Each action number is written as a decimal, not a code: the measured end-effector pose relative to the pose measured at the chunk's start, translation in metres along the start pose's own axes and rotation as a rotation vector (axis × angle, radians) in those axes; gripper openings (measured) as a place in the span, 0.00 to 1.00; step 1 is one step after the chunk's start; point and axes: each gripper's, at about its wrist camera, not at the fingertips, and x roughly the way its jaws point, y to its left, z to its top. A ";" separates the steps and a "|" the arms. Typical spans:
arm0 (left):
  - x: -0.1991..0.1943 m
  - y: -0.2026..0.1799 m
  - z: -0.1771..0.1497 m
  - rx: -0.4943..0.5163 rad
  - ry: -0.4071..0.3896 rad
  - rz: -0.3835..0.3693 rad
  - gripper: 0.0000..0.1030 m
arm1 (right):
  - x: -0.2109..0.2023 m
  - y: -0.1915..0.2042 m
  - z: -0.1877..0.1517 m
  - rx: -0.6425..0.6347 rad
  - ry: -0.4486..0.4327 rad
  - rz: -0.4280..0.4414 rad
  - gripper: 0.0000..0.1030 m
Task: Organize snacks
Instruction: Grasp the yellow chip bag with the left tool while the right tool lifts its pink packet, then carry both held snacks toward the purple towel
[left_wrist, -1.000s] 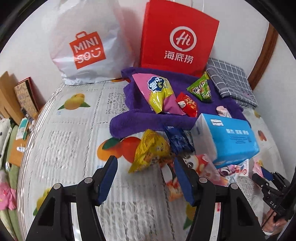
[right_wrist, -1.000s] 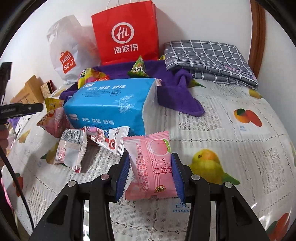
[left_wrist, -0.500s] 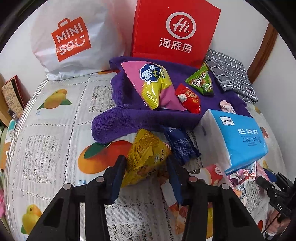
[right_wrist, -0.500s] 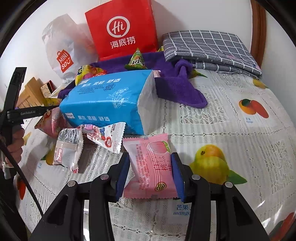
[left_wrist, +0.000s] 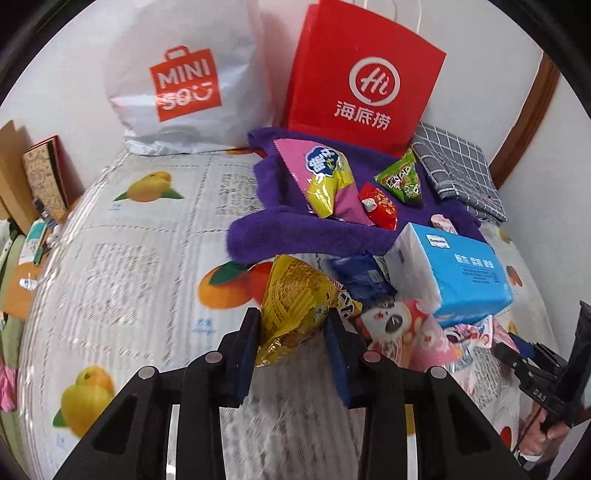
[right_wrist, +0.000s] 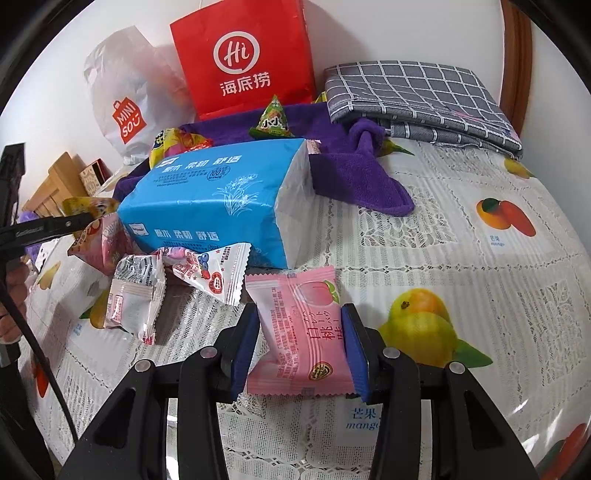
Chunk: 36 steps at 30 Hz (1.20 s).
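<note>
My left gripper (left_wrist: 291, 330) is closing its jaws on a crinkled yellow snack bag (left_wrist: 295, 295); both blue pads squeeze the bag's lower end on the fruit-print tablecloth (left_wrist: 129, 277). Beside it lie a dark blue packet (left_wrist: 362, 277) and a pink panda-print bag (left_wrist: 399, 328). My right gripper (right_wrist: 300, 315) is shut on a pink peach snack packet (right_wrist: 295, 354), held upright between its pads. A pink-and-yellow bag (left_wrist: 325, 177), a red packet (left_wrist: 380, 206) and a green triangular packet (left_wrist: 402, 177) rest on a purple towel (left_wrist: 280, 229).
A blue tissue pack (right_wrist: 210, 199) lies mid-table with two small white wrappers (right_wrist: 136, 295) in front of it. A red paper bag (left_wrist: 362, 81) and a white shopping bag (left_wrist: 184, 85) stand against the back wall. Folded grey checked cloth (right_wrist: 417, 96) lies at back right.
My left gripper has moved in over the yellow bag and narrowed its jaws onto it. The right gripper has kept its hold on the pink packet in place.
</note>
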 end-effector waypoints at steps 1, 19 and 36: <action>-0.004 0.001 -0.002 -0.005 -0.004 0.003 0.32 | 0.000 -0.001 0.000 0.003 -0.001 -0.005 0.44; -0.081 -0.032 -0.016 0.030 -0.087 -0.078 0.32 | -0.045 0.020 0.008 -0.030 -0.080 -0.118 0.43; -0.094 -0.067 0.039 0.043 -0.128 -0.112 0.32 | -0.125 0.047 0.105 -0.072 -0.243 -0.045 0.43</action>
